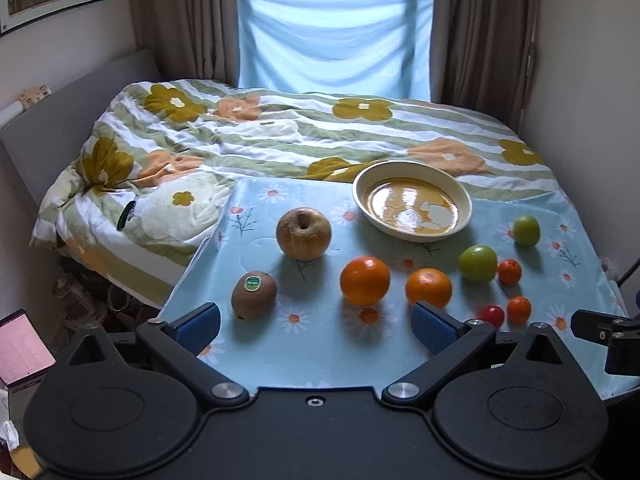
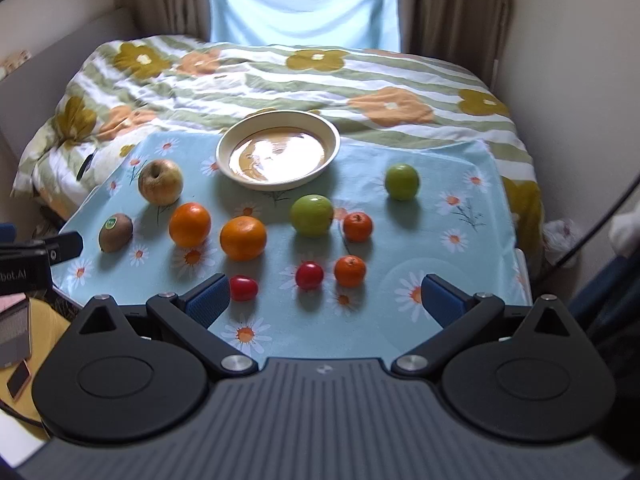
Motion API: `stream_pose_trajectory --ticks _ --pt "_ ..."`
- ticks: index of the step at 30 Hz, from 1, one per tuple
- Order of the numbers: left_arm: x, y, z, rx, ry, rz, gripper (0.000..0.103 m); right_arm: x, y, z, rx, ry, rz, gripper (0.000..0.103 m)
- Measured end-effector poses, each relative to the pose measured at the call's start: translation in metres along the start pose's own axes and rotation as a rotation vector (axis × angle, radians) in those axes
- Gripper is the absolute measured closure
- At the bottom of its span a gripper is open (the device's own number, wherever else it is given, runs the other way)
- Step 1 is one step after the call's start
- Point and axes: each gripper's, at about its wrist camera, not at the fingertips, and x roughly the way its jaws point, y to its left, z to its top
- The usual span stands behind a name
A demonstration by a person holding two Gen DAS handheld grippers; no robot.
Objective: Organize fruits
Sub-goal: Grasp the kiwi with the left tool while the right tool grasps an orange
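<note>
Fruit lies loose on a daisy-print blue cloth. In the left wrist view a wrinkled apple [image 1: 303, 233], a kiwi [image 1: 253, 295] and two oranges [image 1: 365, 281] [image 1: 428, 288] sit ahead of my open left gripper [image 1: 316, 330], which holds nothing. An empty cream bowl [image 1: 412, 201] stands at the back. In the right wrist view my open right gripper [image 2: 325, 300] hovers over the near edge, empty. Two red tomatoes [image 2: 243, 288] [image 2: 309, 275], two small tangerines [image 2: 350, 271] [image 2: 357, 227] and two green fruits [image 2: 311, 215] [image 2: 401, 181] lie ahead of it, with the bowl [image 2: 277, 149] behind.
The cloth-covered table [image 1: 320, 352] stands against a bed with a flowered duvet [image 1: 280, 132]. Curtains and a window are behind. A laptop [image 1: 20, 348] sits low at the left. The left gripper's body [image 2: 36, 260] shows at the left edge of the right wrist view.
</note>
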Motion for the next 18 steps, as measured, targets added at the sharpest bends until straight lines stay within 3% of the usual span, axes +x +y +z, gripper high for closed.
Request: stream_pose_trajectory --ticks 4,10,18 --pt "0.026 0.016 -0.006 -0.026 0.008 0.057 0.000 0.027 0.009 0.000 -0.029 0.010 0.055 0.000" --pt "0.068 0.033 -0.014 0.015 -0.022 0.124 0.000 0.071 0.030 0.000 -0.085 -0.004 0.110 0.000" --pt "0.126 0.053 -0.024 0.104 -0.035 0.108 0.002 0.130 0.060 -0.006 -0.134 0.009 0.137 0.000"
